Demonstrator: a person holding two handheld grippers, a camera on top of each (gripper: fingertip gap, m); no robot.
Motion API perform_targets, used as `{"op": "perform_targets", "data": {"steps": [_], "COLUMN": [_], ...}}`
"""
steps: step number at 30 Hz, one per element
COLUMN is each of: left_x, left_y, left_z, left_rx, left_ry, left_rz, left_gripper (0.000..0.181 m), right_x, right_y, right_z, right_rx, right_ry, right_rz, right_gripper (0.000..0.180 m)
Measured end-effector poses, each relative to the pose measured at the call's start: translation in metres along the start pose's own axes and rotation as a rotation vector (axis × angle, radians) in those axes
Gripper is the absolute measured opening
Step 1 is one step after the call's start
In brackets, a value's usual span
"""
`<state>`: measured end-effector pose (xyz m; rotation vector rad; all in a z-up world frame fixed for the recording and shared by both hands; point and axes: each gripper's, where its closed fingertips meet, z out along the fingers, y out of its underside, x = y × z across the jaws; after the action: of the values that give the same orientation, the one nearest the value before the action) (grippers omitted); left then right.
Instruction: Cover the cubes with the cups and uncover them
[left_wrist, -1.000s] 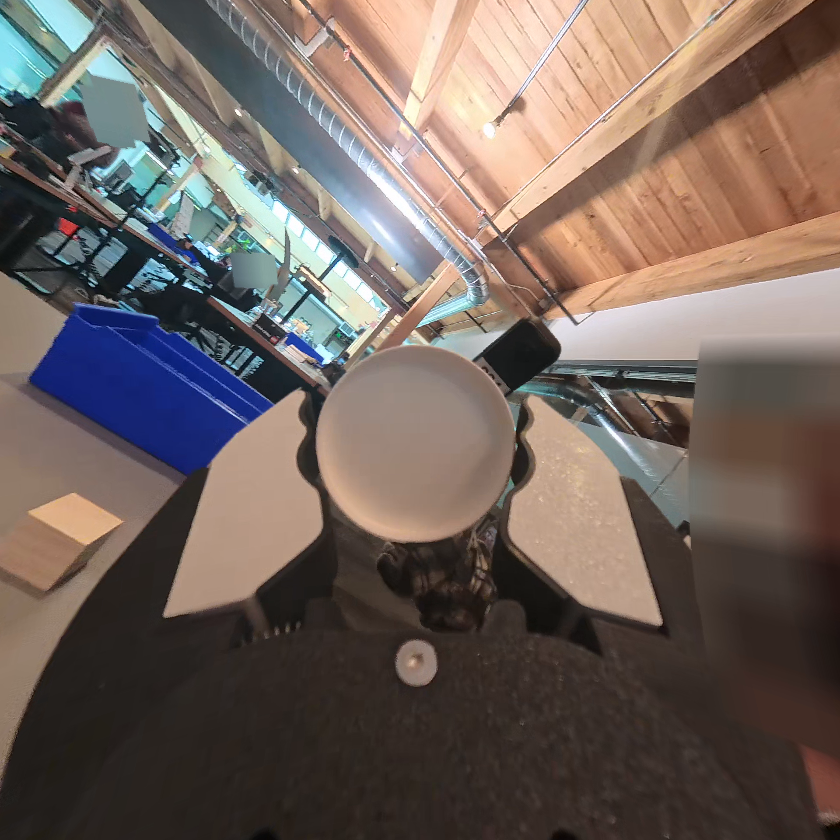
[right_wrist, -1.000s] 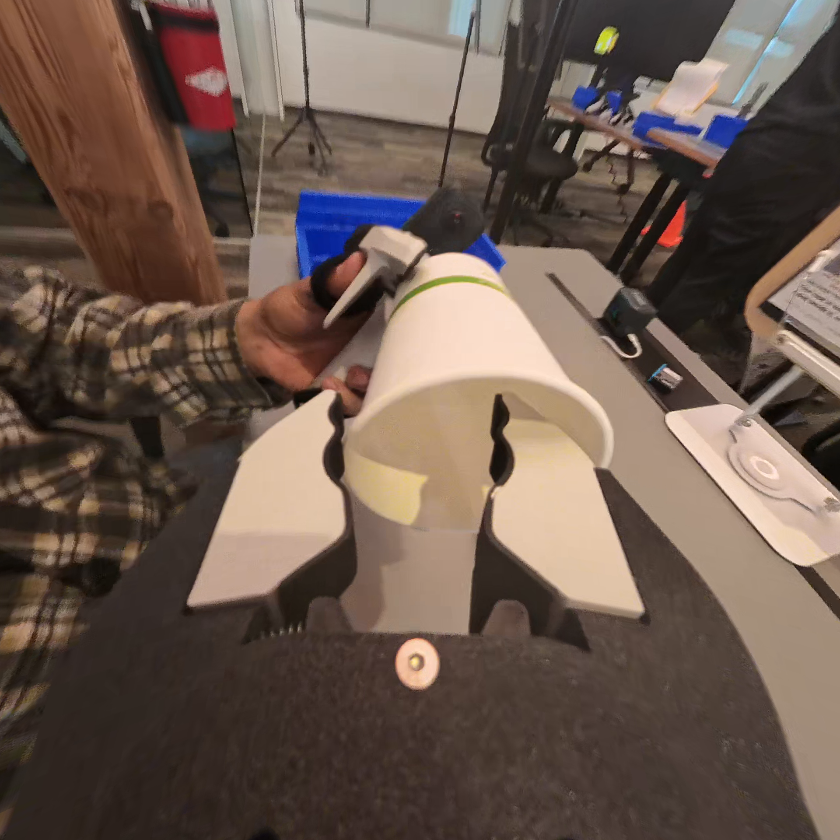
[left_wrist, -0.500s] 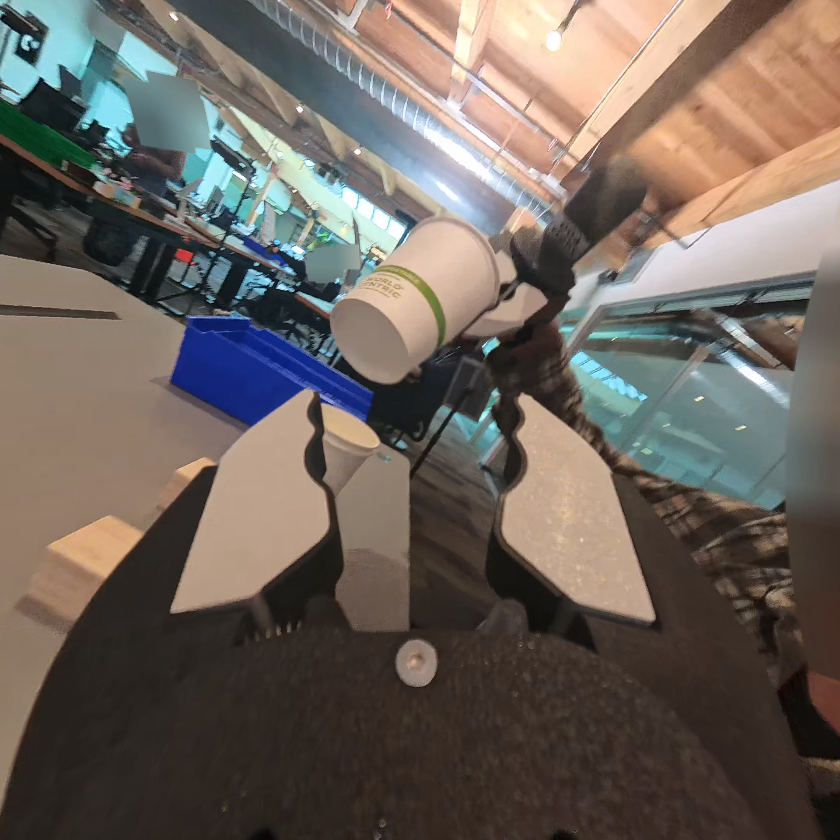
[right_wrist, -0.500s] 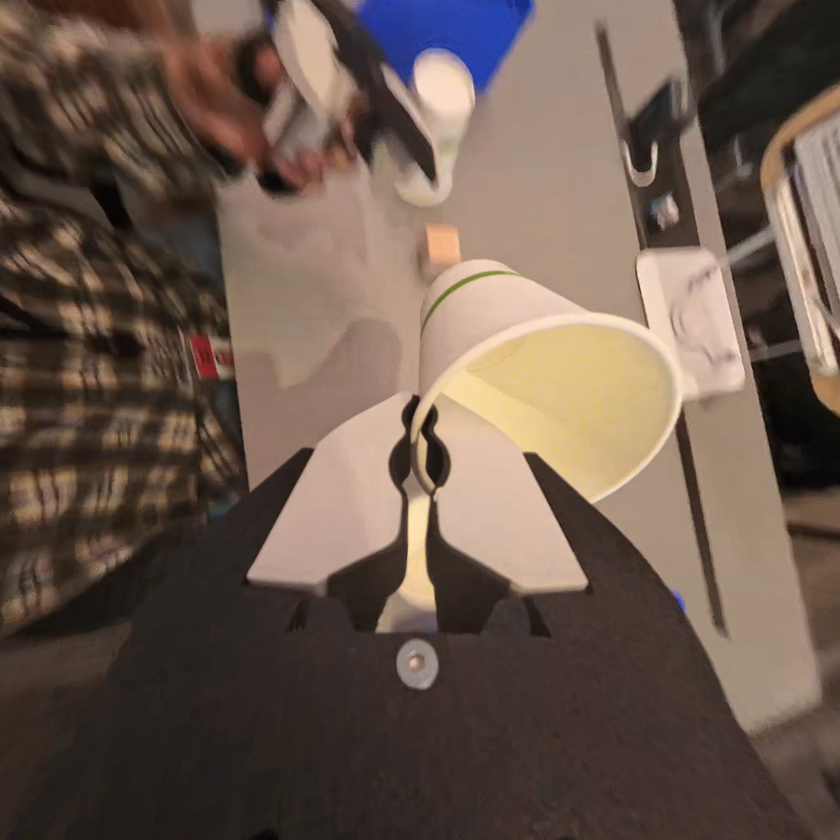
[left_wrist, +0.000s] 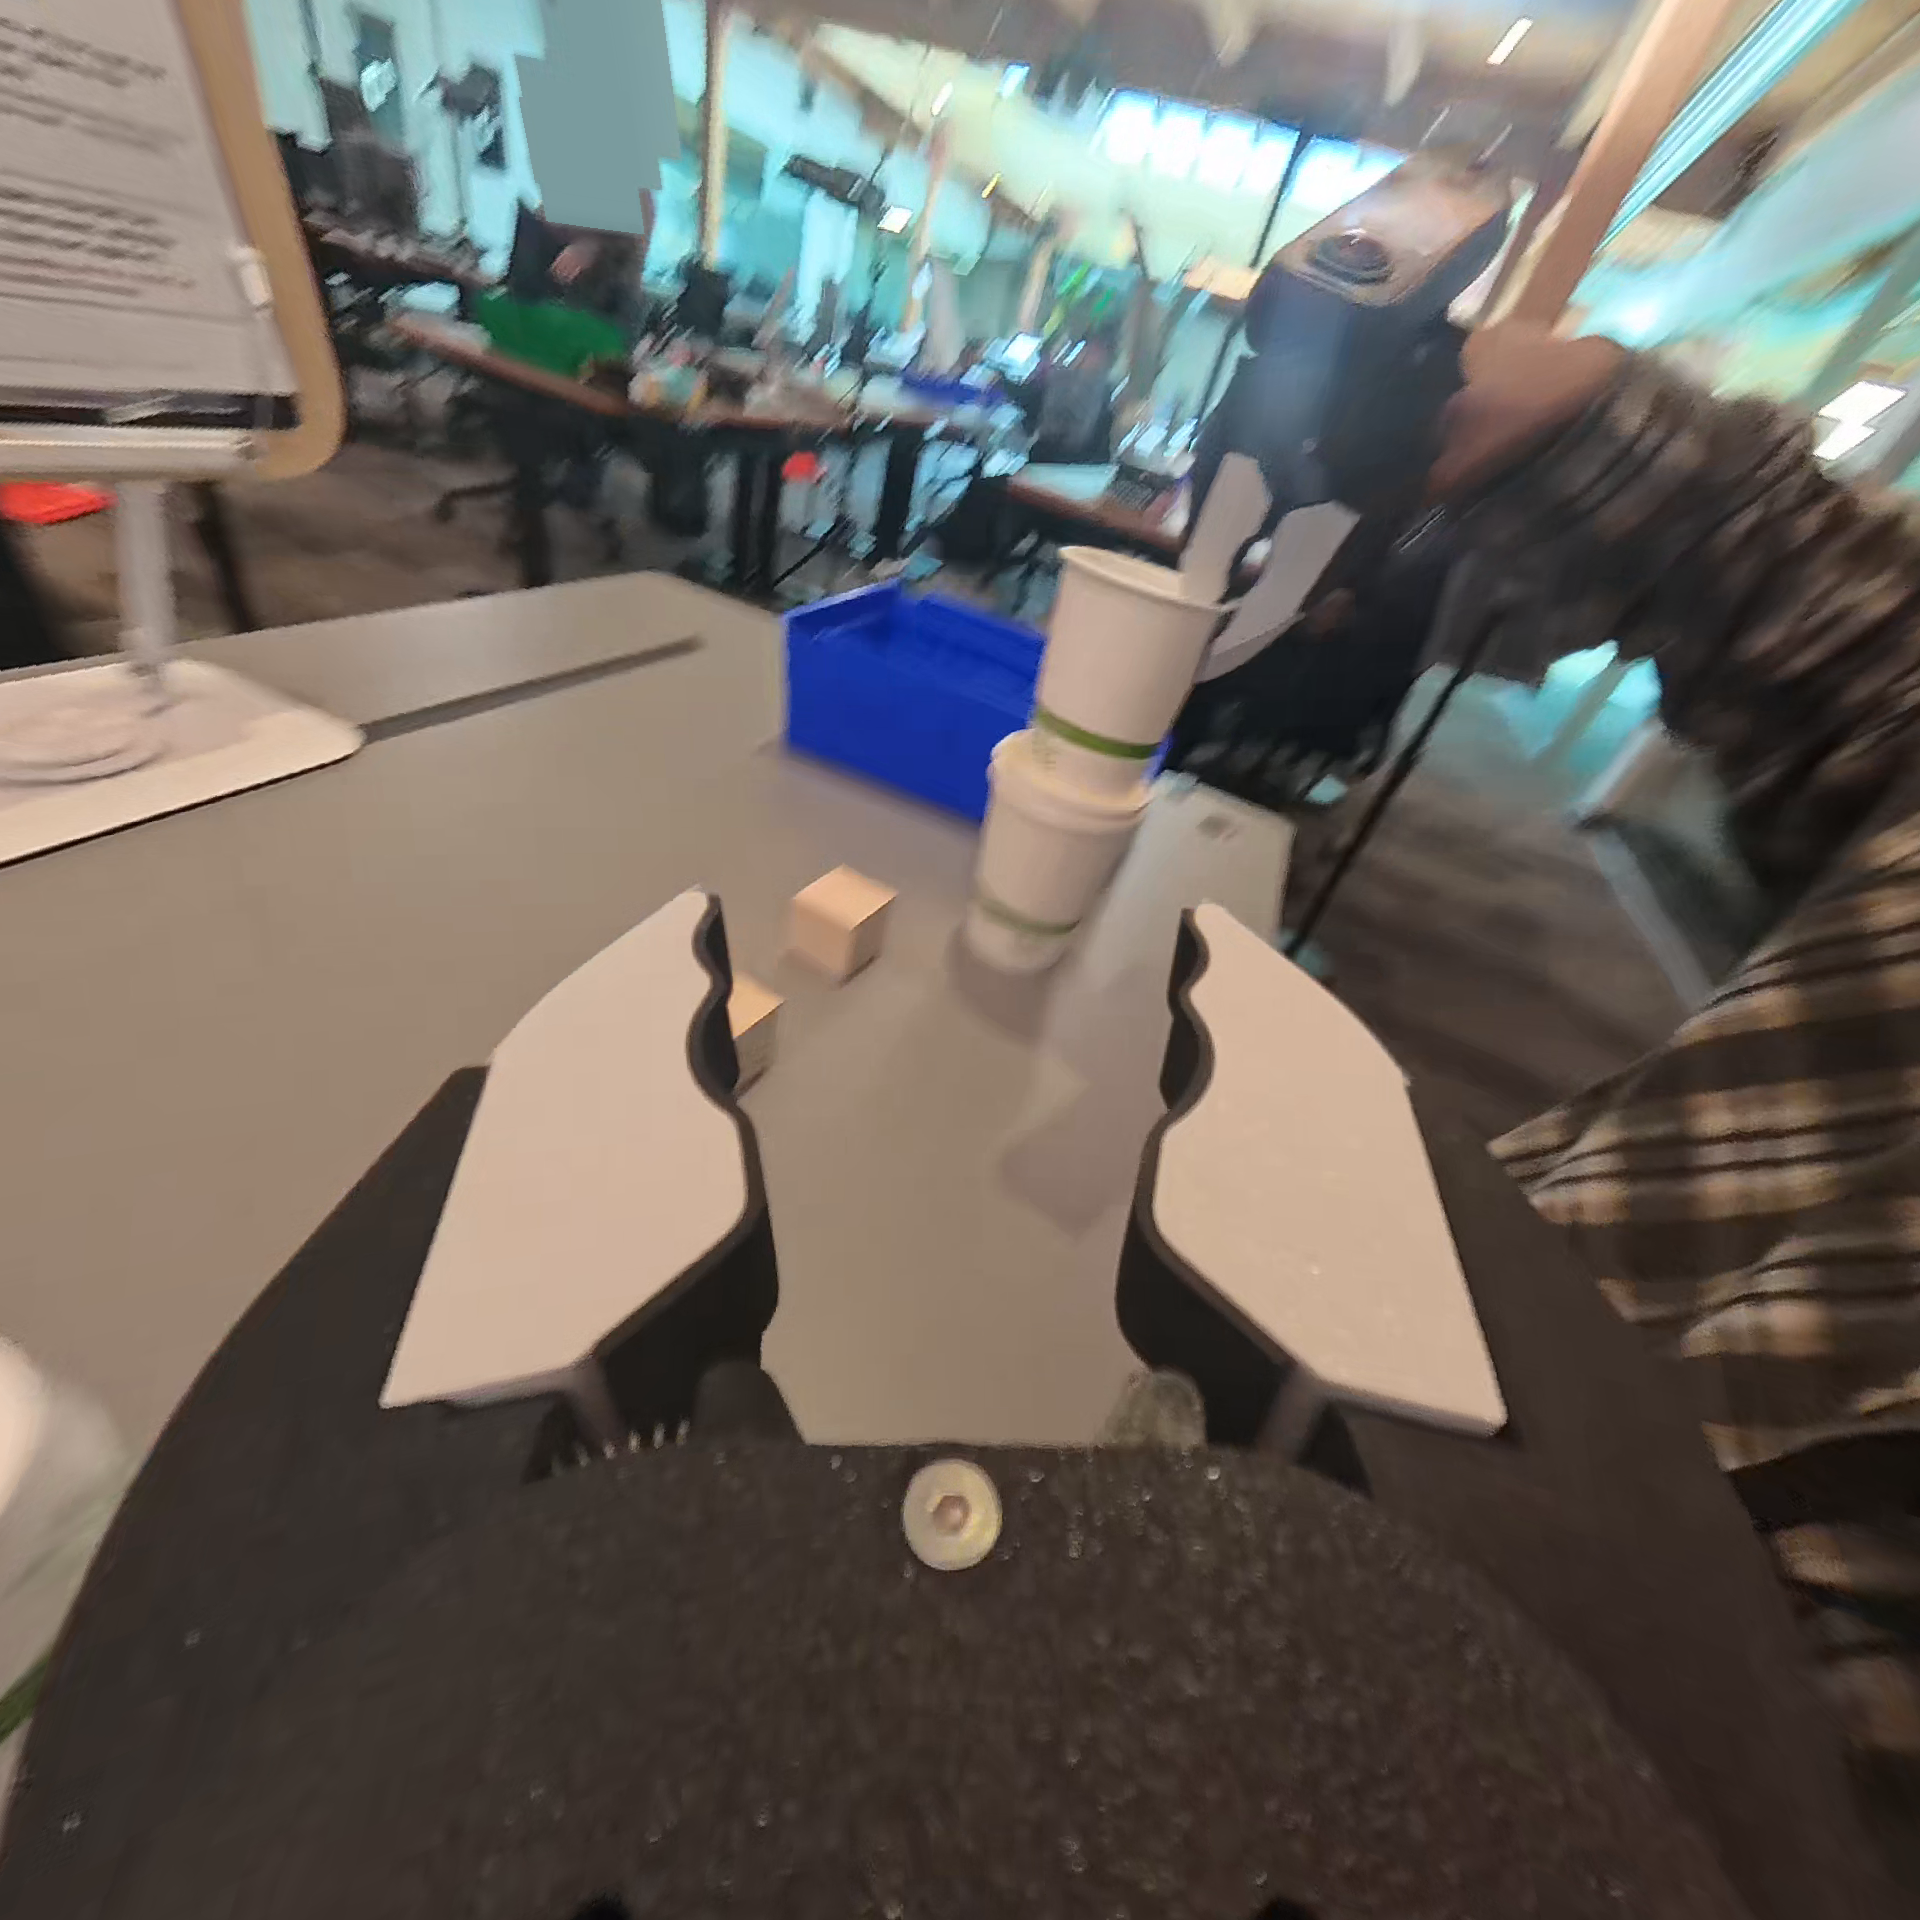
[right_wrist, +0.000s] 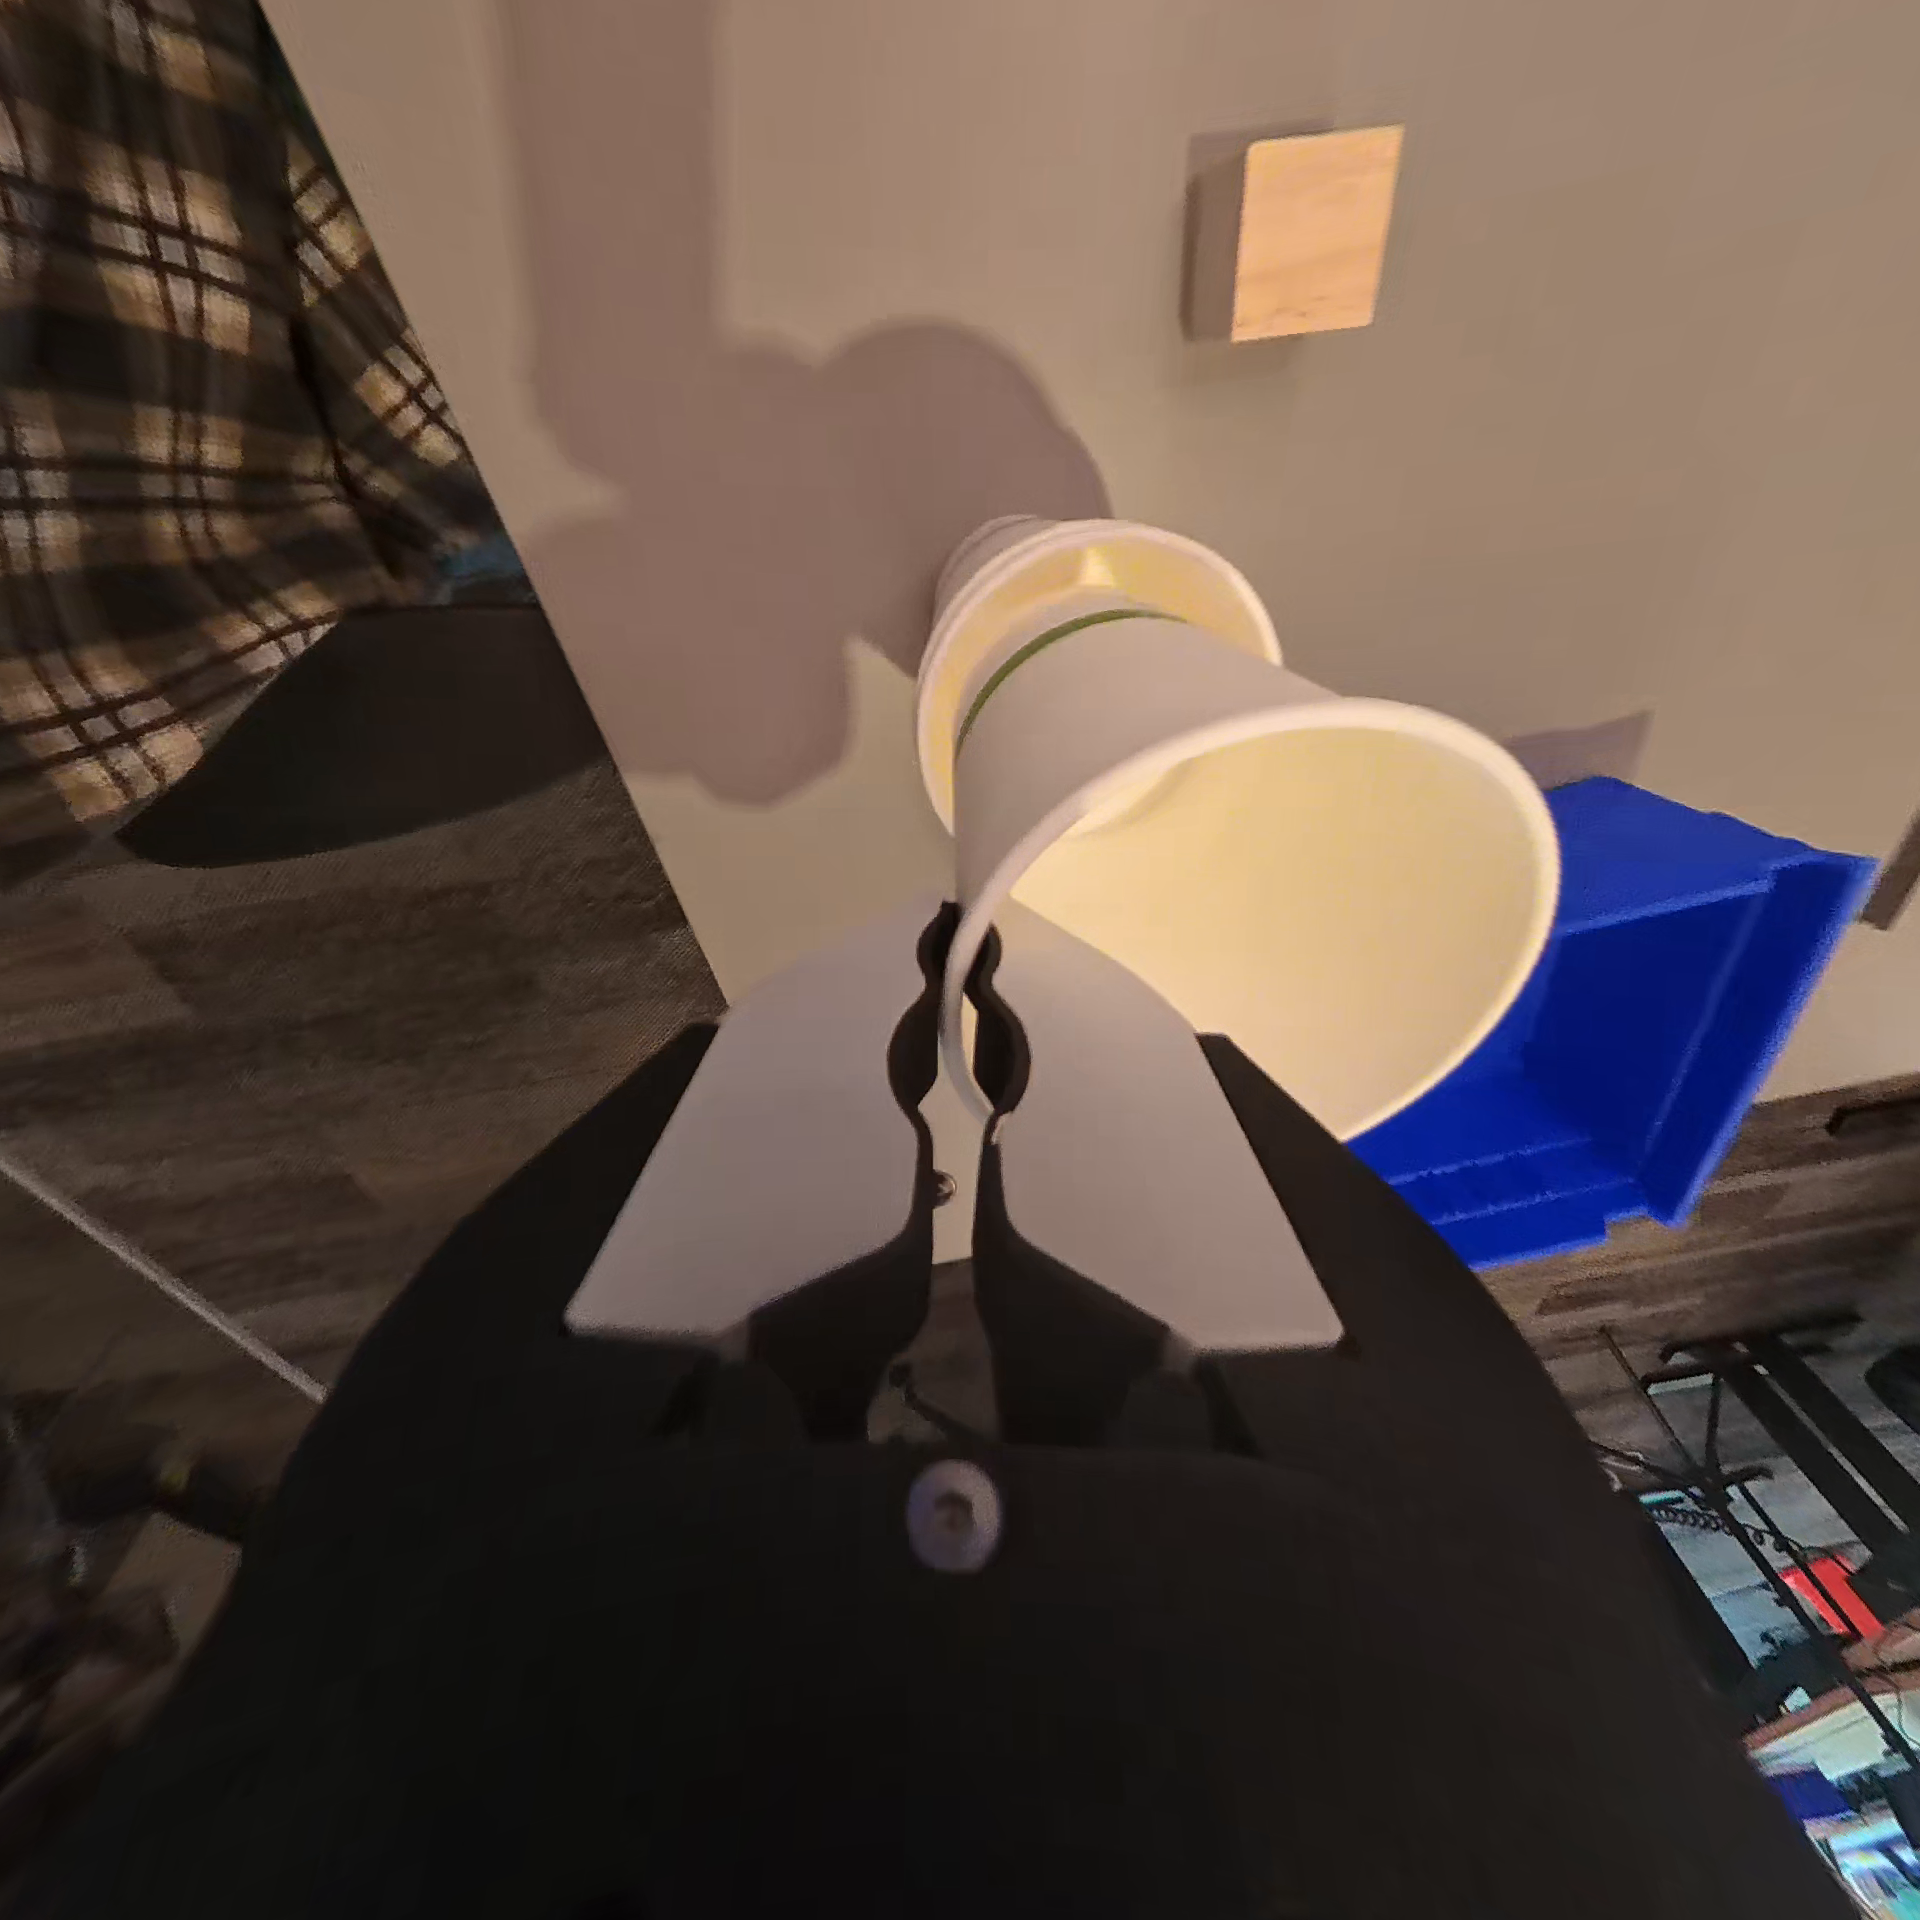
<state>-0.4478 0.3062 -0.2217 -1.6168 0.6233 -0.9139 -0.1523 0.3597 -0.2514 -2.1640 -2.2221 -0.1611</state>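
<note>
Cups are the centre of this moment: the right hand-held gripper (right_wrist: 961, 997) is pinching the rim of a white paper cup (right_wrist: 1226, 831) with a green band, its two fingers pressed together on the thin wall. This upper cup is sitting with its bottom inside a second white cup (left_wrist: 1044, 868), which is standing on the grey desk (left_wrist: 312, 935) with its mouth up. In the left wrist view the two cups are making a leaning stack, ahead of the left hand-held gripper (left_wrist: 945, 1013) and a little to its right, and the right hand-held gripper is reaching the top rim from the far right side, held by a person in a plaid sleeve (left_wrist: 1714, 831).

The left hand-held gripper is hovering over the desk with its fingers spread wide, and nothing is between them. One wooden cube (left_wrist: 840, 933) is lying just ahead of it, left of the stack and apart from it. A second cube (left_wrist: 753, 1023) is showing only partly behind the tip of the left finger. Both cubes are uncovered. A blue bin (left_wrist: 904, 707) is standing farther ahead, behind the stack, near the desk edge. To the far left a stand with a paper sheet (left_wrist: 114, 208) is resting on a white base plate (left_wrist: 156, 748).
</note>
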Motion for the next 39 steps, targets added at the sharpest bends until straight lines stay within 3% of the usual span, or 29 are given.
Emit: {"op": "perform_targets", "data": {"steps": [1, 8, 12, 15, 19, 23, 28, 33, 36, 39], "left_x": [-0.003, -0.025, -0.052, -0.077, -0.105, -0.128, -0.158, -0.181, -0.185, -0.185], "left_y": [0.001, 0.015, 0.019, 0.006, 0.005, 0.024, 0.059, 0.087, 0.099, 0.102], "left_z": [-0.002, -0.015, -0.036, -0.055, -0.071, -0.077, -0.080, -0.078, -0.077, -0.073], "left_rx": [-0.020, -0.219, -0.454, -0.609, -0.859, -1.096, -1.352, -1.436, -1.447, -1.425], "left_ry": [-0.024, -0.141, -0.252, -0.339, -0.352, -0.326, -0.338, -0.347, -0.320, -0.282], "left_rz": [0.016, 0.094, 0.189, 0.271, 0.262, 0.236, 0.266, 0.192, 0.120, 0.064], "left_gripper": [0.081, 0.088, 0.097, 0.100, 0.101, 0.104, 0.120, 0.123, 0.111, 0.078], "right_x": [0.000, 0.005, 0.013, 0.012, -0.014, -0.052, -0.089, -0.104, -0.106, -0.105], "right_y": [-0.001, -0.005, -0.011, -0.021, -0.037, -0.044, -0.044, -0.037, -0.035, -0.035], "right_z": [0.008, 0.038, 0.003, -0.036, -0.077, -0.081, -0.052, -0.028, -0.025, -0.028], "right_rx": [-0.005, 0.120, 0.333, 0.566, 0.910, 1.137, 1.245, 1.251, 1.258, 1.277], "right_ry": [-0.010, -0.023, 0.065, 0.153, 0.238, 0.276, 0.183, 0.135, 0.129, 0.135], "right_rz": [-0.001, 0.030, 0.097, 0.168, 0.220, 0.209, 0.236, 0.274, 0.278, 0.276], "right_gripper": [0.001, 0.078, 0.114, 0.127, 0.126, 0.119, 0.114, 0.112, 0.111, 0.111]}}
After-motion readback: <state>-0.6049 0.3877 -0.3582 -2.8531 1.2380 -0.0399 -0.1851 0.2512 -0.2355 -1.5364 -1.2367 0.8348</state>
